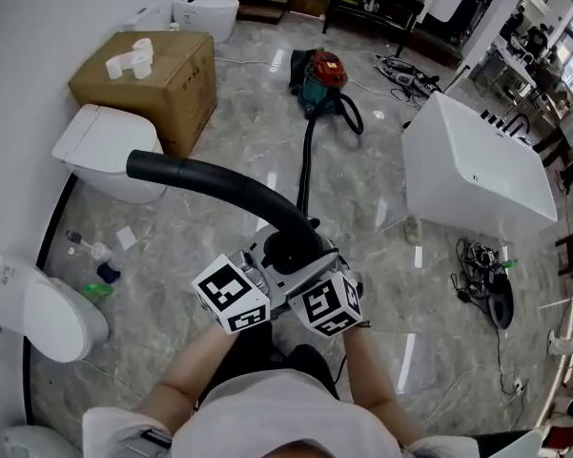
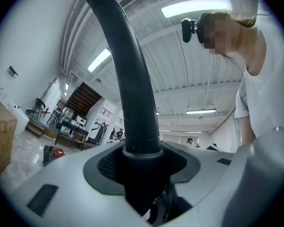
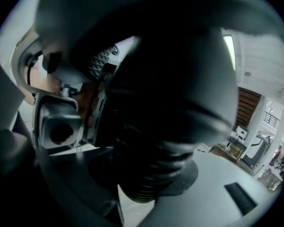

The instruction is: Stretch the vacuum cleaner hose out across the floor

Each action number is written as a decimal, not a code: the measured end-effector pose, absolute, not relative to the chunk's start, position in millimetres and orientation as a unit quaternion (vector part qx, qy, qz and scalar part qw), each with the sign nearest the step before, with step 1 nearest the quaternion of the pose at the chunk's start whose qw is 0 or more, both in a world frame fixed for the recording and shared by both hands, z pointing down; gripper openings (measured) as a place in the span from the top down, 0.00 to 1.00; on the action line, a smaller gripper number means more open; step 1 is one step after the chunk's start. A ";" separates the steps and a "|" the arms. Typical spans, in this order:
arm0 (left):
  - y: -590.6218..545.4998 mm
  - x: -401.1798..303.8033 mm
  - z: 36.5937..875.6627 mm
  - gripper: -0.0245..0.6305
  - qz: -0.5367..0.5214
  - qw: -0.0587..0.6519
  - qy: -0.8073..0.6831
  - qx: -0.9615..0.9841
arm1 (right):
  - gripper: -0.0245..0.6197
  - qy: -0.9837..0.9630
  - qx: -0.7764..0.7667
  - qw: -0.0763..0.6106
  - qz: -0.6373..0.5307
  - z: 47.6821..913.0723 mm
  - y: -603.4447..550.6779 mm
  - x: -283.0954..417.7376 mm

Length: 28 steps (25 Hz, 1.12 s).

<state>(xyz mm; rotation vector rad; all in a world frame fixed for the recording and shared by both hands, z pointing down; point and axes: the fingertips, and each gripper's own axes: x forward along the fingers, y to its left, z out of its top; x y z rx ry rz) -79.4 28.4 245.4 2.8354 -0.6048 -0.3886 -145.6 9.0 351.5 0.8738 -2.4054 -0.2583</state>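
Hose [image 1: 306, 165]: left hand-held gripper [image 2: 142, 183] and right hand-held gripper [image 3: 146, 174] both clamped on it; draw it steadily toward you, away from the vacuum [image 1: 322, 76] ahead of them.

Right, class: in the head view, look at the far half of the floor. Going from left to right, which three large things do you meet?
cardboard box → vacuum cleaner → white bathtub

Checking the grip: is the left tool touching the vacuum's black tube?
Touching. The left gripper view shows the left tool clamping the black tube.
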 end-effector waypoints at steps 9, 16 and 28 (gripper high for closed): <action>88.7 -43.9 252.0 0.61 -0.140 0.133 -0.208 0.959 | 0.75 -0.909 0.302 0.275 -0.084 359.5 75.6 -111.5; 178.9 -3.5 249.7 0.61 -0.134 0.121 -0.210 0.961 | 0.75 -0.911 0.305 0.261 -0.092 355.1 162.9 -73.1; 303.4 45.3 261.8 0.61 -0.145 0.152 -0.204 0.956 | 0.76 -0.909 0.297 0.282 -0.080 369.3 293.0 -21.4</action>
